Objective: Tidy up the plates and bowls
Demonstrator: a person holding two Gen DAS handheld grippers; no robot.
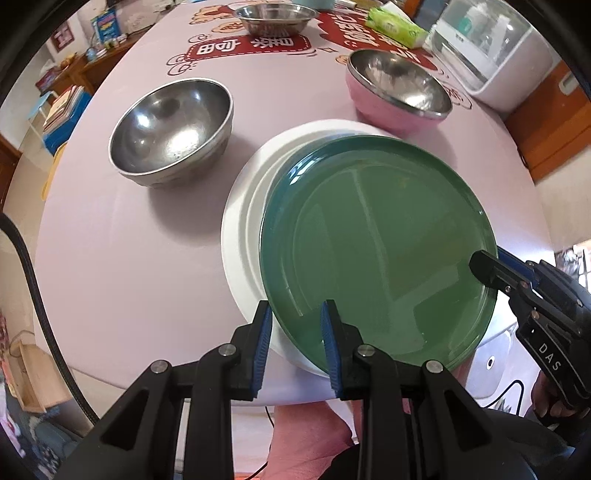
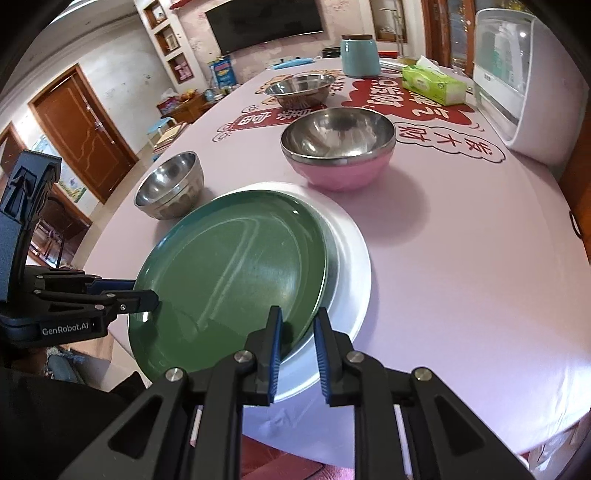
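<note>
A green plate (image 1: 369,240) (image 2: 229,269) lies off-centre on a larger white plate (image 1: 240,229) (image 2: 354,266) and juts past the near table edge. My left gripper (image 1: 296,317) (image 2: 146,291) is shut on the plate's rim, one finger over it and one under. My right gripper (image 2: 298,321) (image 1: 491,258) straddles the opposite rim with a sliver of white showing between the rim and its outer pad. Behind stand a steel bowl (image 1: 170,129) (image 2: 170,184), a pink-sided steel bowl (image 1: 399,92) (image 2: 340,147) and a shallow steel bowl (image 1: 275,18) (image 2: 299,88).
The pink tablecloth (image 1: 110,258) (image 2: 461,295) covers a round table whose edge runs just under both grippers. At the far right stand a green tissue pack (image 1: 395,27) (image 2: 432,83), a white appliance (image 1: 495,51) (image 2: 517,74) and a teal canister (image 2: 360,55).
</note>
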